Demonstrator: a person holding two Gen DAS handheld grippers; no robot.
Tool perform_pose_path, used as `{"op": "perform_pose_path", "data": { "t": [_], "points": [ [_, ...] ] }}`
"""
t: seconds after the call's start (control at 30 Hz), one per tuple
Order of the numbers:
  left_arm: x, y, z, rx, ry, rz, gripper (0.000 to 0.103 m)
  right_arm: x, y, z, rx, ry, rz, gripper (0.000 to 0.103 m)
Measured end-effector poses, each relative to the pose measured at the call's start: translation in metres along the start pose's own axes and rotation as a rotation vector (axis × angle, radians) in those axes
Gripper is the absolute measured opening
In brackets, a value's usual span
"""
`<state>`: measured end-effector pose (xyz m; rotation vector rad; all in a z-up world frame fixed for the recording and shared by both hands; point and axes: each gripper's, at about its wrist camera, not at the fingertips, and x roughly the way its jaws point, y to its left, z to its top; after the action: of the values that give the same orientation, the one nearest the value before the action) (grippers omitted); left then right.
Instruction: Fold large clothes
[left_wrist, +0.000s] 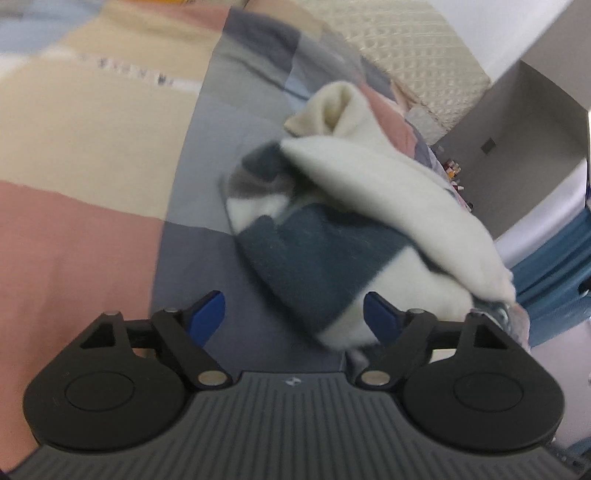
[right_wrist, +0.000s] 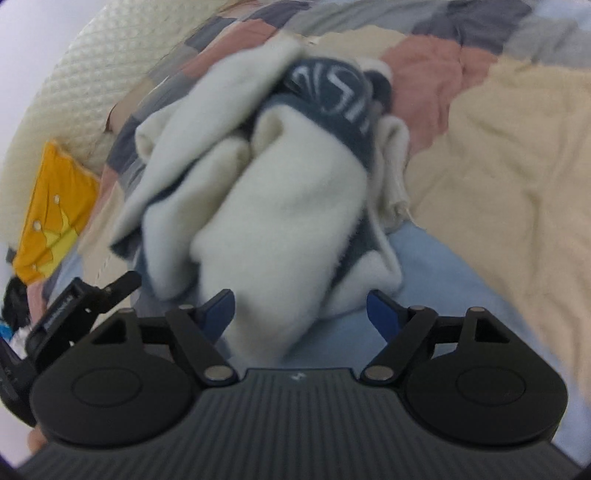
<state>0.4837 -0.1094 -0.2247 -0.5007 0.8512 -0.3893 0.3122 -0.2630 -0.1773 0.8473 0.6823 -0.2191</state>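
A cream and dark blue fleece garment (left_wrist: 332, 229) lies bunched in a rumpled heap on the patchwork bed cover (left_wrist: 92, 166). My left gripper (left_wrist: 294, 314) is open, its blue fingertips (left_wrist: 208, 314) either side of the heap's near edge, empty. In the right wrist view the same garment (right_wrist: 280, 206) fills the middle, with white lettering on a dark blue band. My right gripper (right_wrist: 301, 314) is open, and a cream fold sits between its blue fingertips (right_wrist: 380, 314) without being pinched.
A cream quilted headboard (left_wrist: 417, 55) stands behind the bed. A yellow cushion (right_wrist: 55, 206) lies at the left in the right wrist view. The other gripper's black body (right_wrist: 74, 310) shows at lower left. A grey wall and blue curtain (left_wrist: 554, 266) are at right.
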Motion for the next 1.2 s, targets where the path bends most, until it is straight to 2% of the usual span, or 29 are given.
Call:
{"op": "perform_pose_path", "data": {
  "t": [0.07,0.17,0.23,0.27,0.3,0.33,0.37,0.4,0.47,0.57,0.83,1.07,1.2],
  "points": [
    [0.015,0.007,0.006,-0.056,-0.004,-0.041,0.075,0.002,-0.001,-0.001,0.019,-0.040,0.016,0.083],
    [0.029,0.013,0.015,-0.150,-0.012,-0.094,0.061,0.004,-0.002,0.004,0.063,-0.089,0.097,0.084],
    [0.035,0.013,0.023,-0.194,-0.017,-0.114,0.044,0.004,-0.002,0.007,0.081,-0.101,0.139,0.084],
    [0.036,0.012,0.028,-0.204,-0.019,-0.111,0.039,0.005,-0.003,0.008,0.092,-0.097,0.151,0.082],
    [0.035,0.010,0.033,-0.202,-0.021,-0.109,0.028,0.005,-0.003,0.010,0.100,-0.091,0.155,0.079],
    [0.033,0.007,0.037,-0.195,-0.030,-0.100,0.020,0.004,-0.003,0.011,0.100,-0.086,0.153,0.069],
    [0.029,0.006,0.039,-0.188,-0.043,-0.097,0.017,0.004,-0.004,0.013,0.090,-0.083,0.142,0.061],
    [0.024,0.003,0.042,-0.175,-0.057,-0.096,0.014,0.001,-0.002,0.015,0.075,-0.082,0.130,0.046],
    [0.014,-0.005,0.049,-0.140,-0.076,-0.082,0.012,-0.006,-0.001,0.018,0.062,-0.081,0.147,0.033],
    [-0.008,-0.012,0.059,-0.120,-0.116,-0.080,0.010,-0.017,0.005,0.022,0.025,-0.092,0.171,0.029],
    [-0.102,-0.010,0.085,-0.135,-0.242,-0.108,0.006,-0.075,0.024,0.041,-0.105,-0.145,0.305,0.027],
    [-0.208,0.016,0.097,-0.179,-0.347,-0.105,0.006,-0.129,0.050,0.045,-0.213,-0.137,0.419,0.026],
    [-0.274,0.038,0.088,-0.190,-0.405,-0.089,0.006,-0.152,0.067,0.037,-0.251,-0.102,0.482,0.026]
  ]
}}
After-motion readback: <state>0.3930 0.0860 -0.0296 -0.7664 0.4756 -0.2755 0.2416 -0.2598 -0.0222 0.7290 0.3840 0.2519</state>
